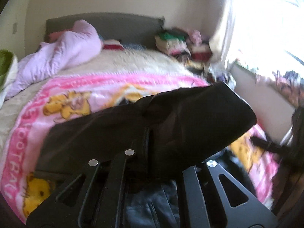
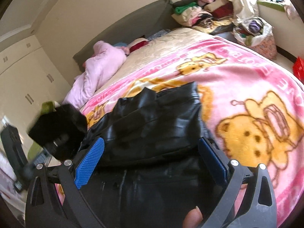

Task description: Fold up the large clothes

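Jacket (image 2: 155, 125) on blanket (image 2: 247, 79)

Open pink blanket (image 2: 247, 79) beyond black jacket (image 2: 161, 121); clothes pile (image 2: 199, 13) at headboard.

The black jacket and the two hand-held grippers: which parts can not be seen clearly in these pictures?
- Left hand-held gripper, left wrist view: black jacket drapes over its fingertips.
- Jacket's lower part, right wrist view: cut off by the bottom edge.
- Clothes pile, left wrist view: blurred.
- Window, left wrist view: washed out by glare.
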The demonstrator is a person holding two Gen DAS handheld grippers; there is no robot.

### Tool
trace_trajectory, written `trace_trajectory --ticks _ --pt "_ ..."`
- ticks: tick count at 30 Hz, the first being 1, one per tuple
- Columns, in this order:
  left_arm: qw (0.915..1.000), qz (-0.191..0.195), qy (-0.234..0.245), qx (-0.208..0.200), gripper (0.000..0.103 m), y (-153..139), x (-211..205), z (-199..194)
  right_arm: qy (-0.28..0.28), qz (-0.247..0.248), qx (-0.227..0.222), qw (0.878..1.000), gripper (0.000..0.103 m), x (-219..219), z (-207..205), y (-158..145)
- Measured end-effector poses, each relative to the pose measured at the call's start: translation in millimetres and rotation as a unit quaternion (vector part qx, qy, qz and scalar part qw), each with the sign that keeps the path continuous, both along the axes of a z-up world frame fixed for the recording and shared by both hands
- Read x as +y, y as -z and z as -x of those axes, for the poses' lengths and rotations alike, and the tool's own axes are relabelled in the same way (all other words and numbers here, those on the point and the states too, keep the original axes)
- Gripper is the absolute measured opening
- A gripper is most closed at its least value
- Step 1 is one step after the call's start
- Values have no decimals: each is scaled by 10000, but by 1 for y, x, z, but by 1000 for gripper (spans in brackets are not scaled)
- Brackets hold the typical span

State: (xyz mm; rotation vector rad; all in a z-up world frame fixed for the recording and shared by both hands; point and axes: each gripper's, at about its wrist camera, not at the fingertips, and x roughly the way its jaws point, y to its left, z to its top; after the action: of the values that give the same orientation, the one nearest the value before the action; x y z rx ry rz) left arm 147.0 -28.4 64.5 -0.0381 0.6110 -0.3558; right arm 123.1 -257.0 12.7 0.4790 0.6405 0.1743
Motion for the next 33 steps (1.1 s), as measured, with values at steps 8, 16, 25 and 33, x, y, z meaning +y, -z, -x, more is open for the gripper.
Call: trace_trajectory --ticks 8,16,25,33 --pt "9911 -1202 347 450 40 69 -45 6 -161 -422 256 9987 98 -9 -5 15" --pt "9787 -1734 744 806 94 92 -58 27 -920 -1241 928 9836 96 20 -35 45" --pt "9878 -973 614 1047 94 69 -4 52 -1340 -1676 1625 9631 53 67 -68 79" --pt "9917 15 -820 987 94 26 108 18 -1793 -660 190 9814 5 94 -69 7"
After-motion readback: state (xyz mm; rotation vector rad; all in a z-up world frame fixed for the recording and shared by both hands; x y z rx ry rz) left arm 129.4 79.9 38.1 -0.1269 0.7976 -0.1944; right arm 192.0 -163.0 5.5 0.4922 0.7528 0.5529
